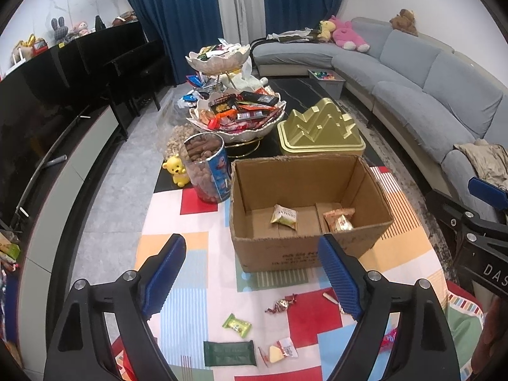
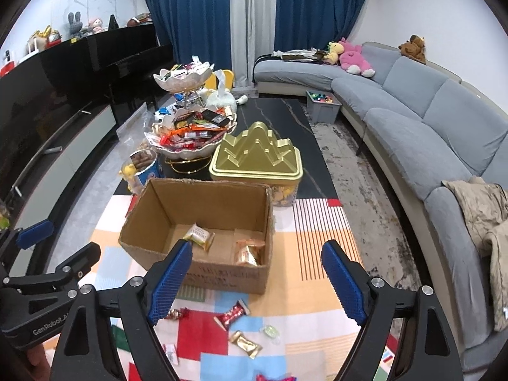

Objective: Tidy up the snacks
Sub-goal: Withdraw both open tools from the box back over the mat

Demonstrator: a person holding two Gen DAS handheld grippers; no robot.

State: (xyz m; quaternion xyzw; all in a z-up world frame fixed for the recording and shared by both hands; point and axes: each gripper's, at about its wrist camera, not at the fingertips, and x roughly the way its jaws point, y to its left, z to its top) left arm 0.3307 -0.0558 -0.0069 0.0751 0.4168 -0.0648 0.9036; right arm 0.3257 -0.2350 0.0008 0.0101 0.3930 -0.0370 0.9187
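Note:
An open cardboard box [image 1: 304, 247] [image 2: 222, 277] stands on a patchwork cloth. Inside it lie a pale yellow-green packet [image 1: 284, 217] [image 2: 199, 237] and an orange-gold packet [image 1: 339, 220] [image 2: 249, 251]. My left gripper [image 1: 252, 274] hangs open and empty above loose snacks in front of the box: a foil candy [image 1: 281, 304], a green candy [image 1: 236, 325], a dark green bar [image 1: 229, 353] and a clear packet [image 1: 279, 350]. My right gripper [image 2: 255, 281], also open and empty, hovers over a red candy [image 2: 230, 314], a gold candy [image 2: 245, 344] and a pale green sweet [image 2: 270, 331].
Behind the box stand a gold mountain-shaped tin [image 1: 320, 131] [image 2: 257, 155], a two-tier snack stand [image 1: 236, 108] [image 2: 190, 127], a jar of brown snacks [image 1: 206, 168] and a yellow bear figure [image 1: 176, 170]. A grey sofa [image 2: 412, 117] curves along the right; a black cabinet [image 1: 47, 101] lines the left.

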